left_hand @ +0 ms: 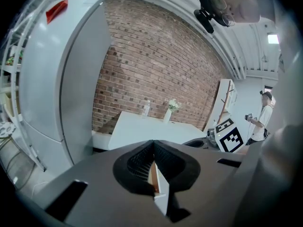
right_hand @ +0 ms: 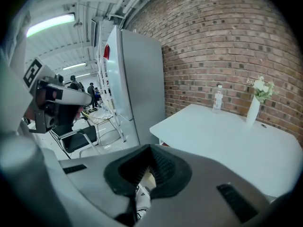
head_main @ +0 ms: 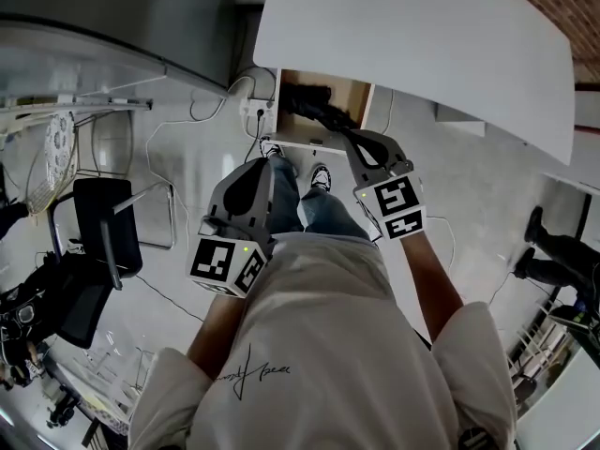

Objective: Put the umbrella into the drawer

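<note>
The main risk I see is the umbrella not sitting fully down in the drawer. From the head view it lies as a dark shape across the wooden inside, and I cannot tell whether one end rides up on the rim. If it does, pushing the drawer shut would jam it against the underside of the table or bend it. A second risk is the table edge itself: it overhangs the drawer, and my right hand-held gripper is just below and in front of it, so a careless lift could knock it there. My footing matters too, since a cable trails over the floor near my feet. Both tools are empty. The right one has its jaws pressed together on nothing, and the jaws of the left hand-held gripper meet at the tips with nothing between them. The umbrella lies in the open drawer, ahead of both. It is just beyond the tip of the right one and farther from the left, which hangs lower, above my legs.
</note>
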Tool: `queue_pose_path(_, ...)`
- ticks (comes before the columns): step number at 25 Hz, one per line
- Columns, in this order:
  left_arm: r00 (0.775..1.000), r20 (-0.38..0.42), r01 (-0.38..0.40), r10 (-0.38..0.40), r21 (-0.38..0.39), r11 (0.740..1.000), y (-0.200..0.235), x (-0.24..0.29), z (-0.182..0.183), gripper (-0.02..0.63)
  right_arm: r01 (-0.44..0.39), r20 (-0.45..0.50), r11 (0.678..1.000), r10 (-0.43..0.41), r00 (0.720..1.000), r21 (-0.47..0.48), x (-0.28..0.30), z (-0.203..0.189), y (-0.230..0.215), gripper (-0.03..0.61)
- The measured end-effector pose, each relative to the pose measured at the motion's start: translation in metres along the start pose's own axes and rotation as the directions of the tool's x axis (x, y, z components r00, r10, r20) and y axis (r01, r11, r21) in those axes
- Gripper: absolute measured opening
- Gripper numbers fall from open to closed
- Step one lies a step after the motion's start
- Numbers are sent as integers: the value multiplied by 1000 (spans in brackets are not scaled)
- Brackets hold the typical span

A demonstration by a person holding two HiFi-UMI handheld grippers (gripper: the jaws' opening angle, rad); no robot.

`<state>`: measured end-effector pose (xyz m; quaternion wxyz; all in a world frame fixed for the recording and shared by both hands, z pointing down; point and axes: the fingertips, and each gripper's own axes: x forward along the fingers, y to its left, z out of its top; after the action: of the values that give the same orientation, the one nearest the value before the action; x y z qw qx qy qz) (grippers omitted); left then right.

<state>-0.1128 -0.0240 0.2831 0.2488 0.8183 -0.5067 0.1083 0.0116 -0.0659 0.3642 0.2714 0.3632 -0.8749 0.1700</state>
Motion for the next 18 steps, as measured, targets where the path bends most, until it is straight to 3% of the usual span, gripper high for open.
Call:
queue_pose_path(9,999,47,3,-4,30,1000,-8,-8,20,15,-31,51,1000,30,998,4,-30,29,10,17)
queue_pose_path(18,991,133,-27,24,21,999,-18,-32,37,15,-12,186,1000,12,982,-2,-77,68,14,17)
